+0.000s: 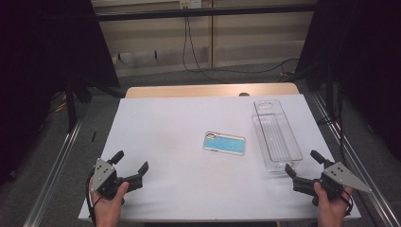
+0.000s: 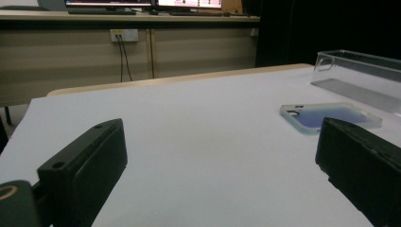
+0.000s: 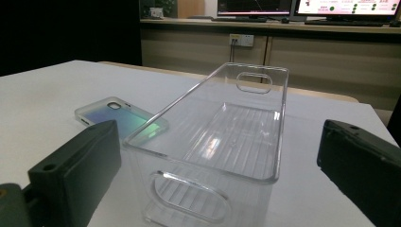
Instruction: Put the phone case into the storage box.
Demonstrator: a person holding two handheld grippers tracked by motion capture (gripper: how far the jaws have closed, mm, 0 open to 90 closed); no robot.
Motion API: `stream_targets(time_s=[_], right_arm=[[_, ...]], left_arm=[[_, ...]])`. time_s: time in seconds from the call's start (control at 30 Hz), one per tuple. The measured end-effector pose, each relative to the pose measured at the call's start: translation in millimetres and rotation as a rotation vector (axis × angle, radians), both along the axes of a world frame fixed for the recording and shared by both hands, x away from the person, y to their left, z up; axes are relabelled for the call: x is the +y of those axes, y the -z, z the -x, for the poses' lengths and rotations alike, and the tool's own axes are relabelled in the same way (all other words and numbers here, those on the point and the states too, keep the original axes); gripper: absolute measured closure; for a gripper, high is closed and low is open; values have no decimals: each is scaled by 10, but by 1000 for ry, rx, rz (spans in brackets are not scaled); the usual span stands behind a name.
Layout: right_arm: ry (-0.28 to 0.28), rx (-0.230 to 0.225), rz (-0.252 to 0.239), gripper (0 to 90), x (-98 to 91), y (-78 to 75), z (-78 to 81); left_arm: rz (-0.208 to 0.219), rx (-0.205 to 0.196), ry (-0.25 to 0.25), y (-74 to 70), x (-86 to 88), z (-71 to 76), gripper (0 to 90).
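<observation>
A phone case [image 1: 225, 143] with a blue back and clear rim lies flat near the middle of the white table [image 1: 179, 123]. To its right stands a long clear plastic bin [image 1: 276, 135], empty, with handle cut-outs at both ends. My left gripper [image 1: 131, 162] rests at the near left corner, open, nothing between its jaws; its view has the phone case [image 2: 329, 117] and the bin [image 2: 359, 75] off to the right. My right gripper [image 1: 304, 164] sits at the near right, open, just short of the bin's near end [image 3: 208, 156], with the case [image 3: 120, 118] to the left.
The table's far wooden edge [image 1: 213, 90] faces a low wall with cables. Metal rails [image 1: 54, 165] run along both sides of the table. Dark curtains hang left and right. Monitors [image 3: 302, 7] stand on a desk beyond the wall.
</observation>
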State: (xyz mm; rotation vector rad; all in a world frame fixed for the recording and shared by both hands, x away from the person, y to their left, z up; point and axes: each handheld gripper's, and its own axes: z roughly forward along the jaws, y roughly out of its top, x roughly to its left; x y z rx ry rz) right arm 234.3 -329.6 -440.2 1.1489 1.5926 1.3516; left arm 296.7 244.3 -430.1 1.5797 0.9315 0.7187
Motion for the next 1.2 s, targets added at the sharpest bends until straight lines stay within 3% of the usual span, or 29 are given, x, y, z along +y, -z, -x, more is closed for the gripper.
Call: stream_targets(time_s=[0.07, 0.5, 0.6, 0.87, 0.93, 1.1, 1.2], right_arm=[[-3, -2, 0, 0, 13, -6, 1], [1, 10, -9, 0, 13, 1, 13], [-1, 7, -8, 0, 12, -3, 21], [-2, 5, -10, 0, 16, 0, 14], [0, 3, -9, 0, 14, -1, 16], [-1, -1, -14, 0, 16, -4, 21], [-4, 0, -9, 0, 20, -3, 17]], left_arm=[[5, 1, -11, 0, -12, -3, 27], [9, 1, 88, -53, -227, -118, 39], [9, -4, 91, -64, -245, -129, 38], [38, 6, 141, -72, -359, -231, 36], [29, -2, 143, -74, -397, -250, 28], [69, -15, 159, -107, -491, -291, 23], [67, -20, 167, -117, -532, -307, 20]])
